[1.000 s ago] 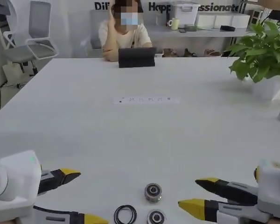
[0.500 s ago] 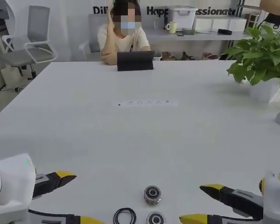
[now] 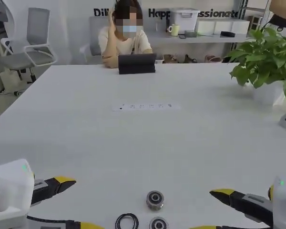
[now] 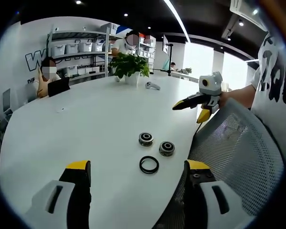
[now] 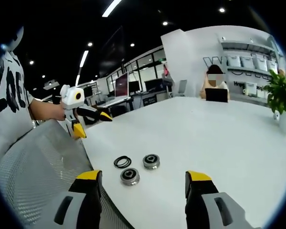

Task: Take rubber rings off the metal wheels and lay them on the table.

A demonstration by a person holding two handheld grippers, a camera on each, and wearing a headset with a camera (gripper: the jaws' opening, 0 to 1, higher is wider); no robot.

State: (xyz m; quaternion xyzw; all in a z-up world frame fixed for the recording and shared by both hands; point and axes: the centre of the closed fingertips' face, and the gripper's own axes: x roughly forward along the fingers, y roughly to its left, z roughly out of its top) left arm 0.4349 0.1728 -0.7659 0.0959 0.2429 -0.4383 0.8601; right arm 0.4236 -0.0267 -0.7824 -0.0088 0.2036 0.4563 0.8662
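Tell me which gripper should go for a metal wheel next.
Right, probably. The right gripper is open with the two silver metal wheels directly ahead, nothing between. From the open left gripper, the loose black rubber rings lie before the wheels.

Metal wheels (image 3: pixel 155 200) gleam with a polished, dark-centred finish on a smooth, matt white worktop (image 3: pixel 143 143). At their 8 o'clock lie dull black rubber rings (image 3: pixel 127 221). The left gripper (image 4: pixel 137 166) shows glossy white plastic housing and yellow-capped black fingers (image 4: pixel 79 168).
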